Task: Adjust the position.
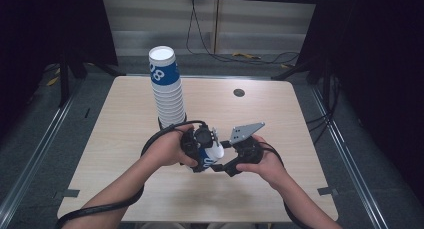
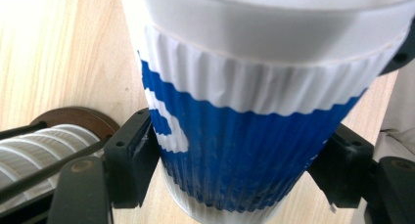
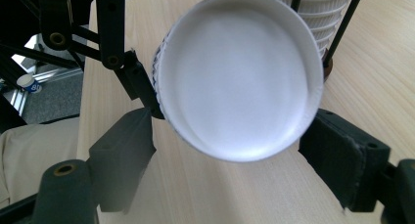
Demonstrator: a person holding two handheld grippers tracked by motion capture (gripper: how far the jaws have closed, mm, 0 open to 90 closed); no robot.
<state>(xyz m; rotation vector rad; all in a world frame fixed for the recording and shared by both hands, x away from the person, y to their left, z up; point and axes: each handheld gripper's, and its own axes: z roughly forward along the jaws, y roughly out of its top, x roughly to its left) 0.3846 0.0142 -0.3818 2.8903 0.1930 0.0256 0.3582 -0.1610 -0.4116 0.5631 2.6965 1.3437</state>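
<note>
In the lower middle of the high view, a person's two hands meet over a pale wooden table (image 1: 125,139), each holding a black two-jaw gripper. The left gripper (image 1: 204,148) pinches a blue and white ribbed paper cup (image 1: 212,156). In the left gripper view the cup (image 2: 254,136) takes up most of the frame, and the two black jaws at the lower left and lower right press against its blue ribbed wall. The cup's white lid (image 2: 274,23) runs across the top of that frame.

The right gripper (image 1: 235,154) sits just right of the cup in the high view, a grey three-cornered plate (image 1: 246,131) standing above it. In the right gripper view the round white lid (image 3: 240,75) faces the camera at the centre of the frame. The right gripper's jaws stand at the lower left and lower right of it, spread partway. The right pad lies at the lid's rim; whether it touches cannot be told. The left pad stands just clear of the rim. The left gripper's black jaw shows at the upper left of this frame, against the cup's side.

Behind the hands, above centre in the high view, a tall stack of matching cups (image 1: 167,89) stands upright on the table, near the grippers.
</note>
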